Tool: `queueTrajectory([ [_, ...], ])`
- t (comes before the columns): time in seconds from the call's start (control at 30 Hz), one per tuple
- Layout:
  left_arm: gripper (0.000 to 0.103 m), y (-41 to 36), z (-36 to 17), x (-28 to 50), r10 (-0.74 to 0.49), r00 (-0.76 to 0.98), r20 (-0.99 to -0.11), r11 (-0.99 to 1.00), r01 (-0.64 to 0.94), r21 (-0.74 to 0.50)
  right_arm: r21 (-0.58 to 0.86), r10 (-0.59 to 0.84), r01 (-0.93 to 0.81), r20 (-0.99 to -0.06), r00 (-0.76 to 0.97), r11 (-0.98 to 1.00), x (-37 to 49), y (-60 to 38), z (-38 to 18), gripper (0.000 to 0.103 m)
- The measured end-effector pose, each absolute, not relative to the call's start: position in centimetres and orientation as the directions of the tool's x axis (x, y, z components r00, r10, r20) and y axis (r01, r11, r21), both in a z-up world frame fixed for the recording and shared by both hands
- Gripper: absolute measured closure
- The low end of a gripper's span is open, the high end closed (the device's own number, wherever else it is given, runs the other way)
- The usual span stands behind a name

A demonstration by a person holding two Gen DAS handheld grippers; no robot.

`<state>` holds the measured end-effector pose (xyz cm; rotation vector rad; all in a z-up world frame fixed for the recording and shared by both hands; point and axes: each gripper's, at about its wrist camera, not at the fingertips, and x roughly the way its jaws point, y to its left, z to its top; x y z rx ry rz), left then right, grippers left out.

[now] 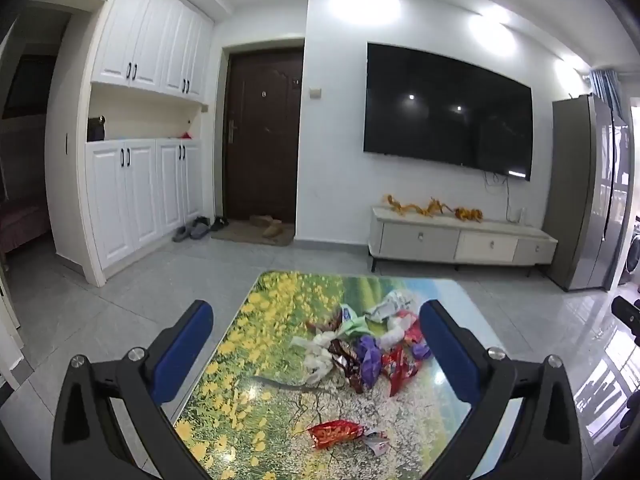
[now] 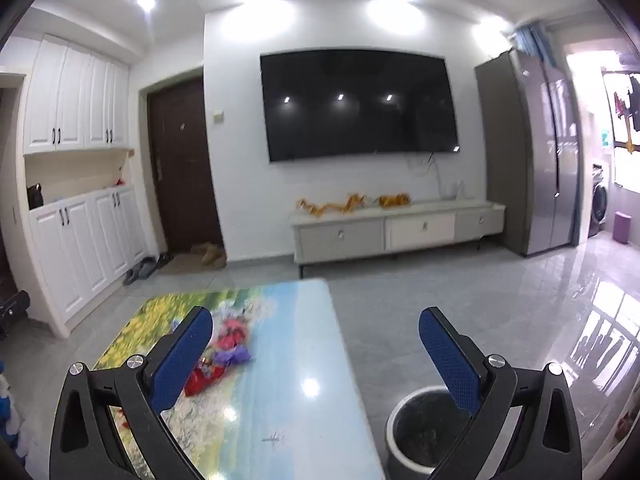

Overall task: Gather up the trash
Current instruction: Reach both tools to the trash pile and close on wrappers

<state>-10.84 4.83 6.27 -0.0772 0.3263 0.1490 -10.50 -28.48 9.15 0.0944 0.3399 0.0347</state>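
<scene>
Left gripper (image 1: 316, 316) spread wide, empty, above wrapper pile (image 1: 360, 344) on table (image 1: 248, 412). Right gripper (image 2: 316, 320) spread wide, empty; bin (image 2: 424, 428) beside table.

wall tv (image 1: 448, 110) above low cabinet (image 1: 460, 240), dark door (image 1: 262, 136).

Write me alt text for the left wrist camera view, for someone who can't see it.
The open left gripper hovers over a flower-print table holding a pile of crumpled wrappers, with one red wrapper lying apart, nearer the camera. Beyond are a wall-mounted TV, a dark door and white cabinets.
</scene>
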Motion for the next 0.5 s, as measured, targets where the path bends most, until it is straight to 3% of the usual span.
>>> queueTrajectory([
  [0.33,0.001,7.6,-1.2,-3.4,-0.025,0.831,-0.556,0.997,-0.017,-0.070,0.151,0.202,-0.144,-0.523,0.828,0.978,-3.2,-26.3,4.2,0.000],
  [0.4,0.008,8.0,-2.6,-1.7,-0.054,0.805,-0.591,0.997,0.016,-0.069,0.174,0.233,-0.161,-0.566,0.791,0.971,-1.1,-25.4,2.5,0.003],
  [0.5,0.016,8.2,-4.8,1.6,-0.090,0.754,-0.651,0.996,0.059,-0.069,0.208,0.287,-0.199,-0.632,0.720,0.958,2.5,-24.1,-0.2,0.017],
])
